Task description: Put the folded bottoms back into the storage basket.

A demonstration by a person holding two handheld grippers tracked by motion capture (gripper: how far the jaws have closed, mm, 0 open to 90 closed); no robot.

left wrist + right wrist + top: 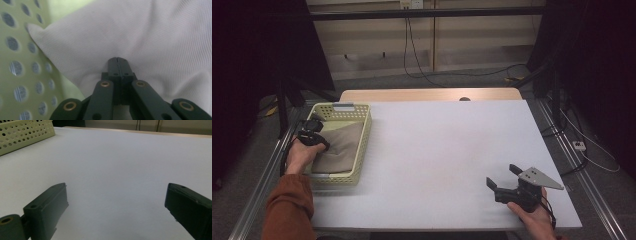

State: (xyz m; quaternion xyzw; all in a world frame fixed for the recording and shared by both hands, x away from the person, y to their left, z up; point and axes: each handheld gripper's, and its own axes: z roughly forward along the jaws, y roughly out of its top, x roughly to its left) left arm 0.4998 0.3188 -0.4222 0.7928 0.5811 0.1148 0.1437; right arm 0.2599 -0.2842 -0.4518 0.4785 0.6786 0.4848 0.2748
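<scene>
Beige folded cloth (150,37) inside pale yellow perforated plastic basket (362,145), pressed under closed left gripper (117,60), right gripper (116,195) spread wide over white table (437,150), well apart.

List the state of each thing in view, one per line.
Left hand-held gripper: shut, tips against the cloth.
Right hand-held gripper: open, nothing between its jaws, above the table.
Cloth: folded, lying in the basket.
Basket: upright at the table's left edge.

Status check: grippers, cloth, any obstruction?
Left hand-held gripper shut against cloth in basket. Right hand-held gripper open over table. Nothing in the way.
</scene>
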